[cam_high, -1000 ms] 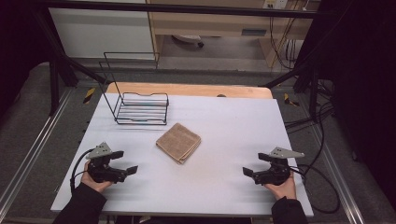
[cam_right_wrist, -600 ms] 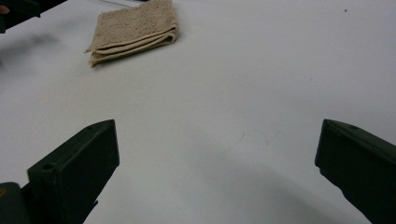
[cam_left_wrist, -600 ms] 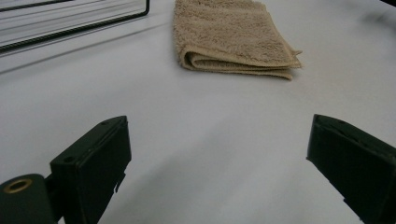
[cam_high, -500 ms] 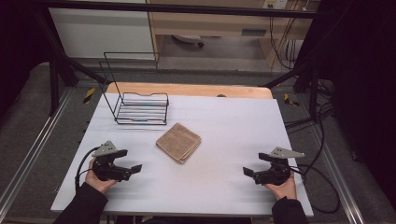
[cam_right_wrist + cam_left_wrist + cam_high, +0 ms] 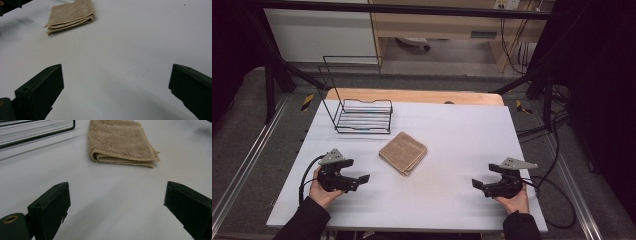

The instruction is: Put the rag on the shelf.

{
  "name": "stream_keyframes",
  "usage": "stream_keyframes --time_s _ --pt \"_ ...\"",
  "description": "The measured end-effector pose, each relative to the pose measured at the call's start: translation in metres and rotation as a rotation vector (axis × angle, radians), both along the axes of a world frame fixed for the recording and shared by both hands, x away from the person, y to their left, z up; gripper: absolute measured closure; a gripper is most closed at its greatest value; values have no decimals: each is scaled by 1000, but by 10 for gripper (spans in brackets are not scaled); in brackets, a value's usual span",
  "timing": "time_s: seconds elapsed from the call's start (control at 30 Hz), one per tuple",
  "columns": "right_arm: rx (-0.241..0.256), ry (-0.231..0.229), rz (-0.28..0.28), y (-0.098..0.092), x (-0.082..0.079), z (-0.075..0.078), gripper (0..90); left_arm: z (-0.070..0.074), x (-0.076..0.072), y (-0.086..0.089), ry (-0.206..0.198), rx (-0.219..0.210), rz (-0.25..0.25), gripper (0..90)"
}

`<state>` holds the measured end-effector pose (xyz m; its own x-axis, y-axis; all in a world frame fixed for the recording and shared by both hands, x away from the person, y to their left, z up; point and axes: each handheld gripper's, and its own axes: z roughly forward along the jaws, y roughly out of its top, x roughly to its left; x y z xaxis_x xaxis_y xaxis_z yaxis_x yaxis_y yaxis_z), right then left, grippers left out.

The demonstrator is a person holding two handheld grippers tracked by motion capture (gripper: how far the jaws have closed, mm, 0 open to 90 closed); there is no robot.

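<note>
A folded tan towel point(image 5: 403, 152) lies flat near the middle of the white table point(image 5: 452, 135). Left of it and nearer the front, my left gripper point(image 5: 363, 178) rests low over the table, held by a hand, open and pointing right toward the towel point(image 5: 122, 143). Its black jaws stand wide apart with bare table between them. At the front right my right gripper point(image 5: 476, 184) is open too, pointing left. Its view has the towel point(image 5: 71, 15) far off at the upper left, with nothing between its jaws.
A black wire rack point(image 5: 362, 114) stands at the table's back left, just behind the towel; its base bar point(image 5: 37, 135) crosses the left gripper view's top left. A wooden board point(image 5: 412, 96) lines the far edge. Cables point(image 5: 557, 200) trail off the right side.
My left gripper has moved to the right and slightly forward, closer to the towel. The right gripper and the towel have stayed put.
</note>
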<state>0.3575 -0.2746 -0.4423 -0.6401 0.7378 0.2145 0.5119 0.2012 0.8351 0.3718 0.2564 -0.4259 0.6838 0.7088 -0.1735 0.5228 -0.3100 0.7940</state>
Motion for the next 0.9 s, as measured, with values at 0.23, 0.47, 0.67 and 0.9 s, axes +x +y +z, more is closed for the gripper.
stream_keyframes --time_s 0.23,0.47,0.67,0.9 --pt "-2 0 -1 0 0 0 5 9 6 -10 2 0 6 73" --pt "0 2 -4 0 0 0 5 17 16 -22 0 5 10 79" --pt "-3 1 -5 0 0 0 5 21 26 -31 8 26 26 84" --pt "-4 2 -6 1 0 0 5 19 38 -44 18 62 38 117"
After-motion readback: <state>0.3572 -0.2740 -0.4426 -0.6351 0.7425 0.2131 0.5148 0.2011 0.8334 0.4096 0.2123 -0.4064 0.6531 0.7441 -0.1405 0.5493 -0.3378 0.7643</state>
